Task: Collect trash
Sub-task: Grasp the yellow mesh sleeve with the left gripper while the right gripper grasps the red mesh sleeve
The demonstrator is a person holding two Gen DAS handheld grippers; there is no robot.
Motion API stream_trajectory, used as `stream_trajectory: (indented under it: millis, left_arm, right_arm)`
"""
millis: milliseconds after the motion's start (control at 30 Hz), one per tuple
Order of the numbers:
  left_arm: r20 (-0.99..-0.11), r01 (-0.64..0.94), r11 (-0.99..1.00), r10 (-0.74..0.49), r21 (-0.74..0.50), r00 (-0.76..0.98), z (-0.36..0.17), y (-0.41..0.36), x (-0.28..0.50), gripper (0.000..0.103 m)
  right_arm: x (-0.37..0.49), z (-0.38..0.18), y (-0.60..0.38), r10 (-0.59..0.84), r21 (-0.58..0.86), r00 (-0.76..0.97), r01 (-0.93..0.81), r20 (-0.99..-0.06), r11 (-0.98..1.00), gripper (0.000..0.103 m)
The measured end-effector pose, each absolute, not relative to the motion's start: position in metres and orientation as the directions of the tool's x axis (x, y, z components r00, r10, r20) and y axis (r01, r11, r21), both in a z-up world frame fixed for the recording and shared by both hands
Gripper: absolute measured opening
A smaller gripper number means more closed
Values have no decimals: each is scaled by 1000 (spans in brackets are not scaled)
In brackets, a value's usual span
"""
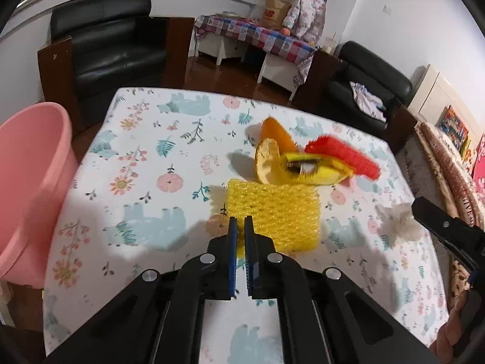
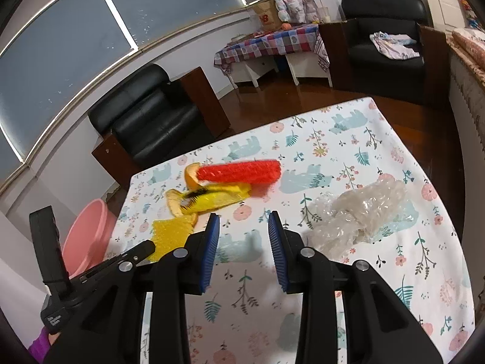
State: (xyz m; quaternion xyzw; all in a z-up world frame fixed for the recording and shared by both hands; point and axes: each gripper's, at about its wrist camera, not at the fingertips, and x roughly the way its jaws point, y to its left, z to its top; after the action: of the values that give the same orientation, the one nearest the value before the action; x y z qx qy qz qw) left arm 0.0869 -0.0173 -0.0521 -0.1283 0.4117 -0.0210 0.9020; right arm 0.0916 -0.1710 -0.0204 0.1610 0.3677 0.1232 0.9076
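A yellow foam net point(image 1: 274, 212) lies on the flower-print tablecloth point(image 1: 145, 157). My left gripper point(image 1: 240, 223) is shut on its near left corner. Behind it lie orange peel point(image 1: 268, 159), a yellow wrapper point(image 1: 315, 168) and a red foam net point(image 1: 342, 154). My right gripper point(image 2: 244, 220) is open and empty above the cloth. Crumpled clear plastic point(image 2: 363, 212) lies just right of it; the red net point(image 2: 239, 170), yellow wrapper point(image 2: 212, 200) and yellow net point(image 2: 171, 230) lie to its left. The plastic also shows in the left wrist view point(image 1: 397, 218).
A pink tub point(image 1: 30, 188) stands off the table's left edge, also in the right wrist view point(image 2: 88, 233). Black armchairs point(image 1: 106, 42) and a low table with a checked cloth point(image 1: 257, 35) stand beyond the table. Rolled mats point(image 1: 448, 163) lie to the right.
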Motion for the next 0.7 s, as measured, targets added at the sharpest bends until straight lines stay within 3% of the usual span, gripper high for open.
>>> stream_trajectory:
  millis: [700]
  left_arm:
    - [-673, -21, 959, -182, -282, 717, -8, -12, 60, 4]
  right_arm:
    - [101, -11, -150, 365, 319, 689, -200, -626, 926, 34]
